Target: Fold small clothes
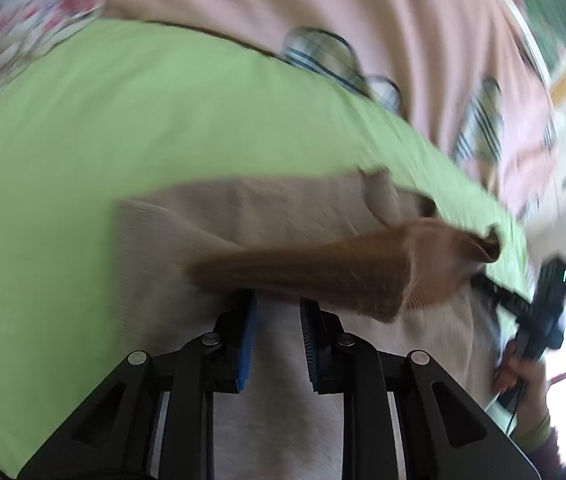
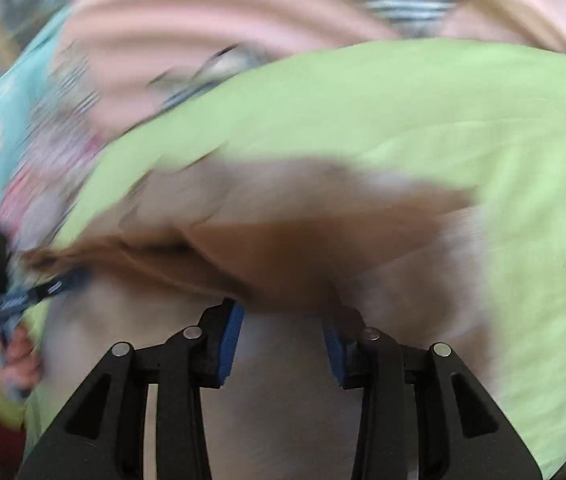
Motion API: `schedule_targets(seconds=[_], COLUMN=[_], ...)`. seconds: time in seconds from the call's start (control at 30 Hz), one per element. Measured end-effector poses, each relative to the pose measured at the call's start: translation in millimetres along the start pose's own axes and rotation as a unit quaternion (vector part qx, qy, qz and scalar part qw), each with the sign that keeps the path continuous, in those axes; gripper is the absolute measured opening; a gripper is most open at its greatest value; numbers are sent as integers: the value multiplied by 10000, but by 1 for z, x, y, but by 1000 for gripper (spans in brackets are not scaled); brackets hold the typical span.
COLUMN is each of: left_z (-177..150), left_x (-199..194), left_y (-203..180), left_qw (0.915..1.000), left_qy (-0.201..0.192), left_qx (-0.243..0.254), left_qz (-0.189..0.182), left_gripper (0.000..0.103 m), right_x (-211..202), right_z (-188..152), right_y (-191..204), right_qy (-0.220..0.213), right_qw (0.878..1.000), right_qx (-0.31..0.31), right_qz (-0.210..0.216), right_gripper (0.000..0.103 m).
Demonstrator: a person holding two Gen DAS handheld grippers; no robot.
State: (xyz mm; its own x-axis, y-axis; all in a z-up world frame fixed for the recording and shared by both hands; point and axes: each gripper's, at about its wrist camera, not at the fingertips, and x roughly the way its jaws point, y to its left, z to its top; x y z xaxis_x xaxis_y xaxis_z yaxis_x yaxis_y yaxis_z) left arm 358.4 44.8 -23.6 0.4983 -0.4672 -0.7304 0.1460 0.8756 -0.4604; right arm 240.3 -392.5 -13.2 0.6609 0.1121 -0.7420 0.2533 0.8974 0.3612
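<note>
Left gripper stood open over a beige ribbed knit garment, brown sleeve folded across, right gripper open too, its view badly blurred, green sheet beneath.

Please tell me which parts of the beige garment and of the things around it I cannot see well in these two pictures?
- Right wrist view: the beige garment is smeared by motion blur; its kind and folds are unreadable.
- Left wrist view: the garment's near edge is hidden behind the left hand-held gripper.
- Left wrist view: the right hand-held gripper has its tips hidden under a brown fold.
- Both views: the pink patterned cloth is blurred and cut off by the edge.
</note>
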Motion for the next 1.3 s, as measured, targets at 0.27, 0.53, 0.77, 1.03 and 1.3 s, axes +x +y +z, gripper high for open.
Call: schedule_targets(seconds=[0.27, 0.53, 0.77, 1.03, 1.3], left_z=[-27, -102, -171, -222, -234], left_x=[-34, -79, -108, -122, -119], left_y=[28, 12, -8, -16, -11], left_qw=[9965, 9948, 9945, 9936, 9903], left_qy=[-492, -529, -325, -229, -231], left_qx=[-667, -756, -671, -655, -926], left_qz=[-86, -434, -738, -894, -1008], left_gripper=[25, 38, 41, 44, 55], right_x=[-41, -84, -105, -117, -127], right_z=[-22, -77, -133, -181, -207], right_y=[-16, 7, 30, 48, 62], right_qy=[-331, -357, -176, -131, -37], right_qw=[9987, 9979, 9966, 9962, 9952], right_qx=[387, 274, 322, 344, 223], right_qz=[78, 465, 732, 790, 955], right_gripper=[41, 52, 52, 56, 57])
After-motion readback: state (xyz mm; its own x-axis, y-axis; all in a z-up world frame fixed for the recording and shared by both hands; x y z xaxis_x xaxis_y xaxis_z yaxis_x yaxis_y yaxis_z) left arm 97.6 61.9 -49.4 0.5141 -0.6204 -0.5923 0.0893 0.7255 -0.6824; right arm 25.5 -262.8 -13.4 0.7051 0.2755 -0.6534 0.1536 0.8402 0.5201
